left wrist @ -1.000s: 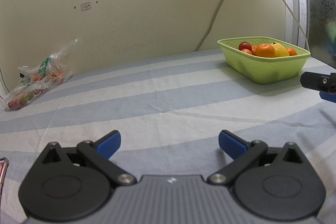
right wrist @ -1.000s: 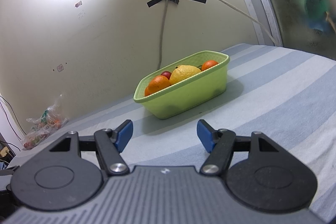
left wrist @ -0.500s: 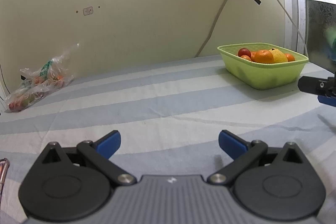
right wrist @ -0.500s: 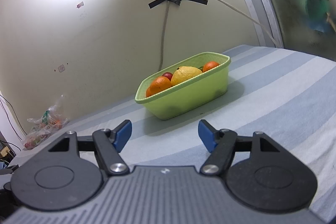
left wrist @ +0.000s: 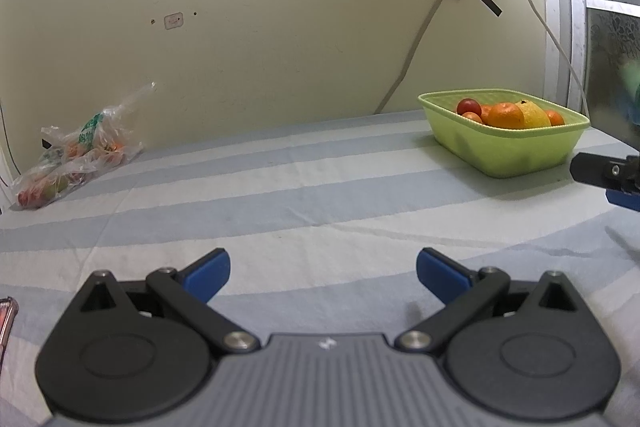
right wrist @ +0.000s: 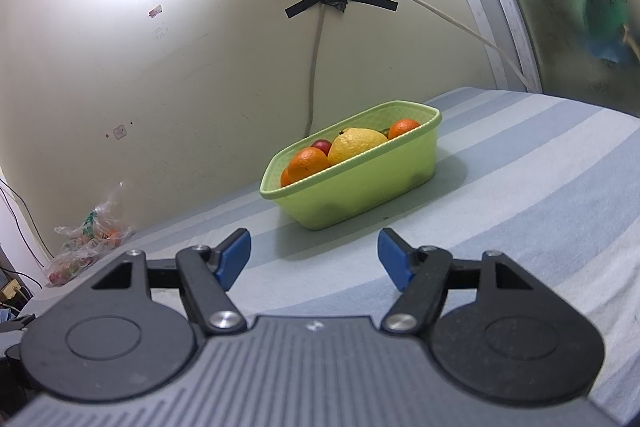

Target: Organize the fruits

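My left gripper (left wrist: 323,273) and right gripper (right wrist: 314,257) are spread, pinching nothing. The light-green rectangular plastic basket (right wrist: 360,183) holds oranges (right wrist: 308,163), a yellow lemon (right wrist: 356,143) and a red fruit (left wrist: 468,105). Far from the basket, a clear plastic bag (left wrist: 76,151) holds more fruit.

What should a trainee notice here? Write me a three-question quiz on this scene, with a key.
1. True or false: the green basket stands empty.
2. Which holds fruit over by the wall, away from the basket? A) a clear plastic bag B) a metal bowl C) a cardboard box
3. Fill in: both the left gripper and the right gripper have their jaws ____ with nothing between them.

Key:
1. False: oranges, a yellow citrus and a small red fruit lie in it.
2. A: the plastic bag lies on the striped cloth.
3. open
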Available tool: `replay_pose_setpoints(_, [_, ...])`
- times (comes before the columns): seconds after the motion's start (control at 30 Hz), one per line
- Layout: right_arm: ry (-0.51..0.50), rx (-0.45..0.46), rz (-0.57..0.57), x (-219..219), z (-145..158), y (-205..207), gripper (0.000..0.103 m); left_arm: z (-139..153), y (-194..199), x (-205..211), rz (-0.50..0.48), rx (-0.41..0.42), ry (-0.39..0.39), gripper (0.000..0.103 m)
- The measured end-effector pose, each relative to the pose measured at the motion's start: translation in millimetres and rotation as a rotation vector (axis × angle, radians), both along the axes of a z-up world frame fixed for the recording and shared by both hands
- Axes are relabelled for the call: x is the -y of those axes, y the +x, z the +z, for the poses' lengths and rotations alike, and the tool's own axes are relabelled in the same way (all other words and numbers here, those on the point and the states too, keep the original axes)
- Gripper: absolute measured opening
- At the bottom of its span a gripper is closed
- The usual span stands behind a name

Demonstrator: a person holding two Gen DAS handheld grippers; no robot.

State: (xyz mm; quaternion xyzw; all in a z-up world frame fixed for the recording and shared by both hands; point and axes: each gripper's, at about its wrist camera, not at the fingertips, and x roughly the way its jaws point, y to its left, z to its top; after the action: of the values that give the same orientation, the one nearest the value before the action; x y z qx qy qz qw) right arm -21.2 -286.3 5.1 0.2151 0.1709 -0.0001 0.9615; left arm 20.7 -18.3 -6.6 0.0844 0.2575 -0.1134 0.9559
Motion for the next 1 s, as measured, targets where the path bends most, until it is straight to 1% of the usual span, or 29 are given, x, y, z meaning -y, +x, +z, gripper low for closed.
replay_pose_setpoints(0.17, [0.000, 0.000, 0.000, -0.1, -0.3, -0.1, 0.072, 0.7, -2.1, 0.7, 0.011, 0.012, 0.001, 0.103])
replay_pose_setpoints(0.67, [0.000, 0.001, 0.003, 0.1, -0.1, 1.2, 0.072, 1.7, -2.2, -1.3, 0.003, 0.013, -0.006, 0.103])
replay_pose_setpoints(0.87, [0.000, 0.001, 0.003, 0.0, -0.2, 1.3, 0.072, 2.7, -3.9, -2.3, -0.001, 0.021, -0.020, 0.103])
replay_pose_setpoints(1.0, [0.001, 0.002, 0.003, 0.2, -0.2, 1.0, 0.072, 6.2, -7.9, -7.4, 0.011, 0.055, -0.051, 0.103])
